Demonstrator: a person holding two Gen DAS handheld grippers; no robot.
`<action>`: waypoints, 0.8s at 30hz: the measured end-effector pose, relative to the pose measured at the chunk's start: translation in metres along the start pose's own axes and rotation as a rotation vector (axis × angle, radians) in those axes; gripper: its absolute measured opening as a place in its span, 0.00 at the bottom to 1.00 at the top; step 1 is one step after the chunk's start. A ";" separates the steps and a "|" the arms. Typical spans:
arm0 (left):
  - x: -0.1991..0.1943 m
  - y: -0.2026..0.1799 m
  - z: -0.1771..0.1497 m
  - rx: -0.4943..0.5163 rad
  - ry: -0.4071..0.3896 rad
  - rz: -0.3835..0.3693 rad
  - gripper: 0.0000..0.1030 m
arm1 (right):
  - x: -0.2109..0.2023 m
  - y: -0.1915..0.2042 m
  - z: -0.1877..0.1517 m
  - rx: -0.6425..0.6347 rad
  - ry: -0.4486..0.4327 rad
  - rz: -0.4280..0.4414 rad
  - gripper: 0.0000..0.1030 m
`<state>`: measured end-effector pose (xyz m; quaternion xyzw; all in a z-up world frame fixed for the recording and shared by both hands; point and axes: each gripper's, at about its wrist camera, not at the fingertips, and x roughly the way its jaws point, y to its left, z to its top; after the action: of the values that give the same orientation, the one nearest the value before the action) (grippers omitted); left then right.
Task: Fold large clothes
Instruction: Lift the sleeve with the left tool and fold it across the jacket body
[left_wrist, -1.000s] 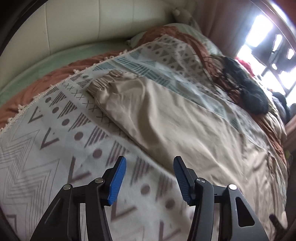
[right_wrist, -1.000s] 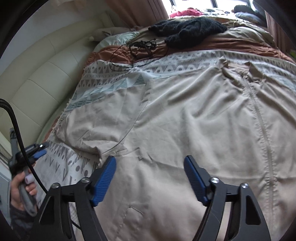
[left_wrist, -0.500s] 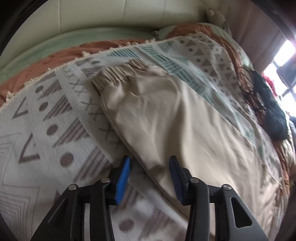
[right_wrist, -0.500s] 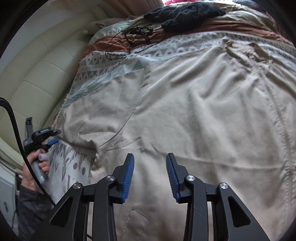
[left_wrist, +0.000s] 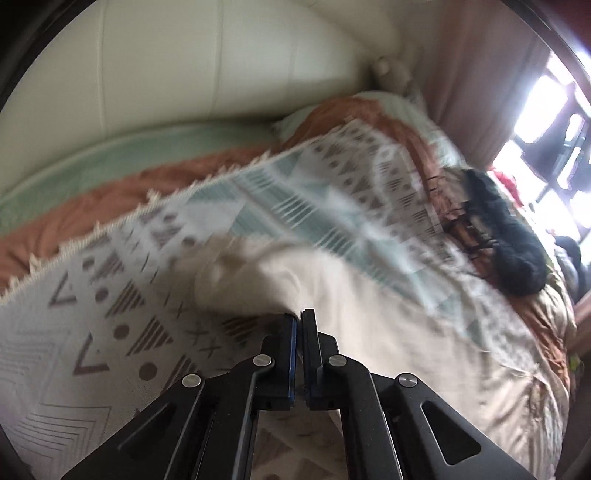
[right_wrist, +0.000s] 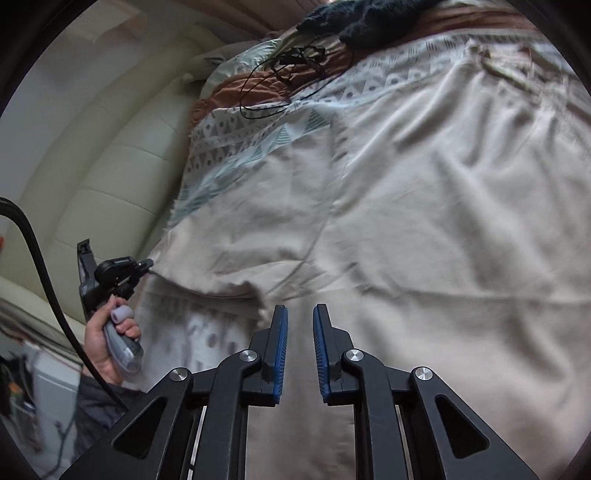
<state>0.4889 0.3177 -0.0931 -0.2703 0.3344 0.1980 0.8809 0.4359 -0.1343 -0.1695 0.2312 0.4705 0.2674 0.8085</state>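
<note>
Item under inspection: the large beige woven-cloth garment (right_wrist: 424, 240), spread flat on the bed over a white throw blanket printed with grey triangles and dots (left_wrist: 110, 332). Its body runs lengthwise alongside the cream padded headboard (left_wrist: 184, 74), and one gathered-cuff sleeve (left_wrist: 240, 280) reaches out from the body towards that headboard.

Left gripper (left_wrist: 299, 317): fingers fully together on the sleeve edge. The cloth bunches at the tips and hangs off the blanket. In the right wrist view the same tool, held in the person's hand (right_wrist: 99, 339), sits on the headboard side of the garment with the cloth drawn taut up to it.

Right gripper (right_wrist: 300, 314): fingers narrow, a slim gap showing, and the jaws have just been closing. Beige cloth shows through the gap at the near hem, further from the headboard than the left tool. No pinched fold can be confirmed, so a grip here is not established.

Assessment: the sleeve lies on the headboard side of the body, and its long axis crosses the body's. The left hand is the nearer and already has it. The fold appears to call for carrying that sleeve away from the headboard, across onto the body, while the right fingers secure the hem.

Risk noted: an unheld hem would probably drag with the sleeve
</note>
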 end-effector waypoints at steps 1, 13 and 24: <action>-0.011 -0.009 0.004 0.014 -0.009 -0.023 0.02 | 0.005 0.001 0.000 0.010 0.003 0.013 0.13; -0.093 -0.097 0.010 0.154 -0.023 -0.184 0.02 | 0.079 0.004 0.009 0.094 0.049 0.038 0.12; -0.158 -0.167 -0.006 0.242 -0.045 -0.319 0.02 | 0.027 -0.005 0.005 0.071 0.075 0.009 0.12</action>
<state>0.4639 0.1575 0.0706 -0.2077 0.2888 0.0202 0.9344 0.4529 -0.1209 -0.1876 0.2514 0.5087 0.2627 0.7804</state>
